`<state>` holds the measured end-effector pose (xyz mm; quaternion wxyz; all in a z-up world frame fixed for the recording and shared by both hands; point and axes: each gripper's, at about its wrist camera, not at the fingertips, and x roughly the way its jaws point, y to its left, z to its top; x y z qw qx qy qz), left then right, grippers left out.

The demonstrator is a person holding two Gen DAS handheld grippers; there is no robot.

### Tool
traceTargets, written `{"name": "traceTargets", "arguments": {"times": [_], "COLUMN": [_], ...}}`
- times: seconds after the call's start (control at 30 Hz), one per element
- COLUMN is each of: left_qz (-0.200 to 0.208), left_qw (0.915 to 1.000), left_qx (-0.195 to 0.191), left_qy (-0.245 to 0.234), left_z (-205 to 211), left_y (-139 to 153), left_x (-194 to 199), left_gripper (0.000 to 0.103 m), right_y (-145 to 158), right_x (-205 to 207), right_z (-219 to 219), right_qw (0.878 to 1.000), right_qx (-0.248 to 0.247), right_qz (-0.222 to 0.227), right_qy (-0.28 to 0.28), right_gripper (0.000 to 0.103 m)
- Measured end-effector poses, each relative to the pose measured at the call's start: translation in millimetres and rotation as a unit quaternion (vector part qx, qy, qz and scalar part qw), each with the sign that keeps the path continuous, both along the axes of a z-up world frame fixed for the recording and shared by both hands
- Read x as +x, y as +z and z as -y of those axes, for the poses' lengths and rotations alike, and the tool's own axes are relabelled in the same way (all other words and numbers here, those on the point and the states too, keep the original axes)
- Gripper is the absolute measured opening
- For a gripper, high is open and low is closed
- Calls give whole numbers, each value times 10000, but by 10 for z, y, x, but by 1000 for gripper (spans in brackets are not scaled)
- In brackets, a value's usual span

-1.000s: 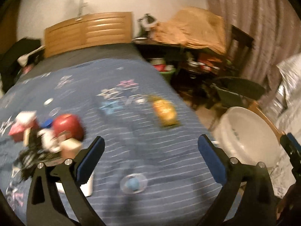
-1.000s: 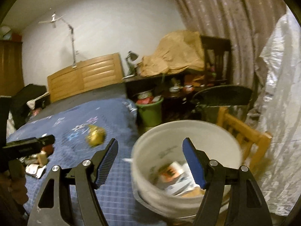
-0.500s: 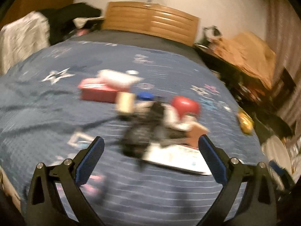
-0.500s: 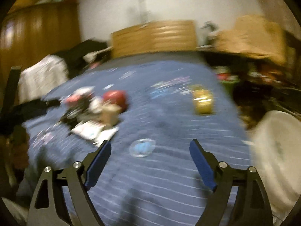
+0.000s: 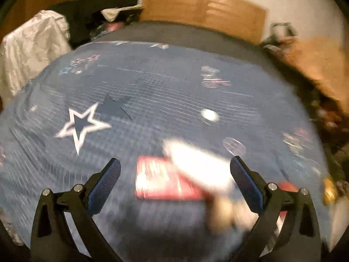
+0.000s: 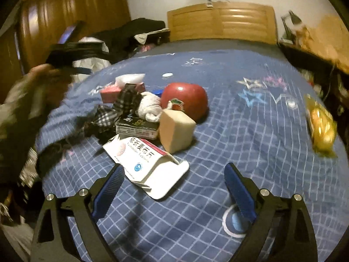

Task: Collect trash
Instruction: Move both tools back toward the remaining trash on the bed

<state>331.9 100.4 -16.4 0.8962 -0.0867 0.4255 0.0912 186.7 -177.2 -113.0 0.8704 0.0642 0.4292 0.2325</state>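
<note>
now both grippers, left gripper and right gripper, spread empty-fingered over one medicine box.

A home bedroom: blue quilted bed, wooden headboard, wardrobe.

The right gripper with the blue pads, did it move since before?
Yes. The right gripper swung left, away from the white bucket it faced earlier, and now points at the white medicine box on the blue bed.

Bed w/ blue quilt: med box, red tin, sponge.
</note>
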Motion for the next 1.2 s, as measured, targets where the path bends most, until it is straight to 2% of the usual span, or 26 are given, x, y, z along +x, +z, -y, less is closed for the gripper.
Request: {"name": "traceTargets", "arguments": {"times": [0.03, 0.13, 0.2, 0.3, 0.4, 0.53, 0.6, 0.7, 0.77, 0.83, 0.97, 1.03, 1.13, 1.2], "left_qz": [-119, -645, -904, -1144, -1228, -1258, -1448, -1583, -1378, -943, -233, 144, 242, 47], "left_qw": [9998, 9974, 9958, 9924, 9887, 9837, 9812, 9820, 9868, 9913, 9922, 9894, 9850, 9819], "left_qx": [-44, -248, -110, 235, 432, 580, 432, 110, -243, -452, -126, 205, 246, 262], "left_qy": [167, 200, 88, -384, -745, -1149, -1199, -1023, -819, -794, -1217, -1429, -1689, -1875], "left_z": [-14, -31, 25, 129, 64, -162, -333, -571, -730, -775, -547, -388, -281, -228], "left_y": [-62, -285, -390, -442, -368, -261, -359, -525, -560, -485, -241, -149, -195, -322], "left_x": [210, 581, 653, 494, 79, -868, -1377, -1832, -2066, -2145, -1937, -1727, -1369, -1164], "left_gripper": [97, 97, 97, 96, 96, 96, 96, 96, 96, 96, 96, 96, 96, 96], "right_y": [-14, -78, -101, -89, -84, -62, -57, -48, -32, -17, 31, 53, 76, 90], "right_x": [-7, 25, 42, 25, 18, -11, -10, -6, -9, -12, -59, -84, -88, -56], "right_z": [60, 195, 207, 215, 248, 258, 234, 206, 174, 111, -107, -230, -345, -417], "right_qw": [9999, 9987, 9984, 9984, 9980, 9980, 9982, 9984, 9986, 9989, 9979, 9955, 9916, 9879], "right_qx": [109, 375, 412, 441, 507, 551, 552, 540, 523, 428, 68, -167, -382, -556], "right_qz": [-27, -190, -239, -180, -141, -74, -79, -106, -109, -113, 25, 99, 150, 184], "right_qy": [-61, -298, -317, -303, -336, -299, -235, -138, -32, 142, 649, 930, 1224, 1437], "right_gripper": [93, 93, 93, 93, 93, 93, 93, 93, 93, 93, 93, 93, 93, 93]}}
